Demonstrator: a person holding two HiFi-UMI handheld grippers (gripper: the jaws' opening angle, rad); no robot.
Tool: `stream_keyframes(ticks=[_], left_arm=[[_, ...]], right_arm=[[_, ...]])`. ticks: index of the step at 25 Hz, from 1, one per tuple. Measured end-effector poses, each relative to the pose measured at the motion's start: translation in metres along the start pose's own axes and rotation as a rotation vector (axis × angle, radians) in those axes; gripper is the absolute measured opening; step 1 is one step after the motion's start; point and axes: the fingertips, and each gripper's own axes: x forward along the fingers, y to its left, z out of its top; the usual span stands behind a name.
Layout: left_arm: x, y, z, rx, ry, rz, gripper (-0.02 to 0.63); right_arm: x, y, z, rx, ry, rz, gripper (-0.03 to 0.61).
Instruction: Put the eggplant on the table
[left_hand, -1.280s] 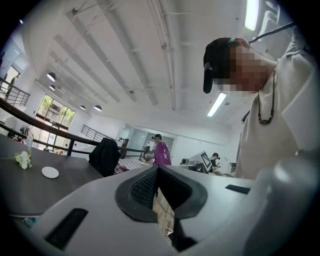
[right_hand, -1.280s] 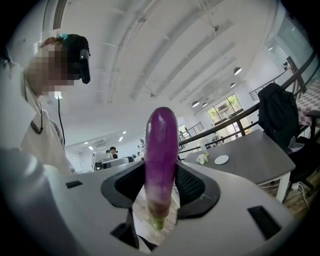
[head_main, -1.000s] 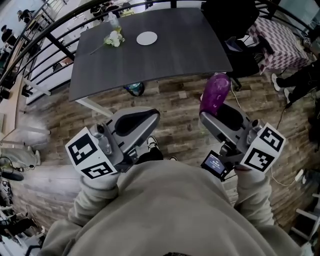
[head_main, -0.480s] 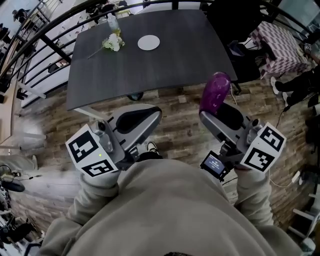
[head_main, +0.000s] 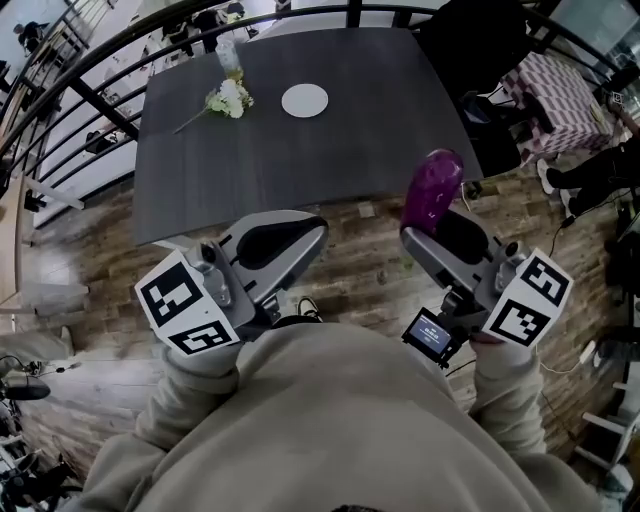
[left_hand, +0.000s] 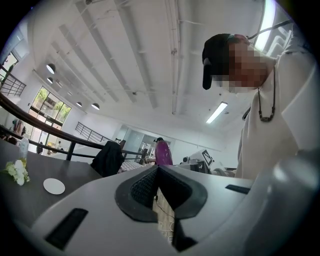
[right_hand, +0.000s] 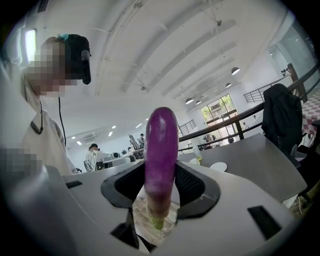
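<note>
Beige sweatshirt: fills the bottom of the head view, a sleeve running out to each hand-held tool.
Left gripper: empty, carried level, its pads pressed together with nothing between them in its own view.
Right gripper: clamped on the eggplant, the pads pinching its lower part from both sides.
Eggplant's axis: roughly upright in the right gripper view, pale green stem end down between the pads, rounded purple end up.
Plank floor: a strip of it shows between the person and the furniture ahead.
Dark table: straight ahead of both tools; in the head view the eggplant's tip overlaps the near edge towards its right corner.
Nearer hand: the right, already loaded and closest to that corner, so the set-down looks like a forward reach onto bare tabletop.
Far end of the table: a white plate and a small bunch of flowers, well apart from the eggplant.
Beyond: a chair draped in dark cloth at the far right corner.
Change over the last second: the table sits lower and larger in the head view and its near edge now meets the eggplant's tip, where floor lay between them; both grips look unchanged.
</note>
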Motion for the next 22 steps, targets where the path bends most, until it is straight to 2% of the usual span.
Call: stream_keyframes(ticks=[4, 9, 22], left_arm=[[-0.009, 0.023, 0.003, 0.005, 0.006, -0.005, 0.005], [-0.029, 0.049, 0.004, -0.007, -0.003, 0.033, 0.005], [-0.064, 0.087, -0.001, -0.062, -0.017, 0.112, 0.005]], right_arm=[[0.025, -0.004, 0.004, -0.006, 0.013, -0.004, 0.196], [0.053, -0.005, 0.004, -0.011, 0.035, 0.004, 0.196], [0.113, -0.013, 0.012, -0.013, 0.097, 0.061, 0.197]])
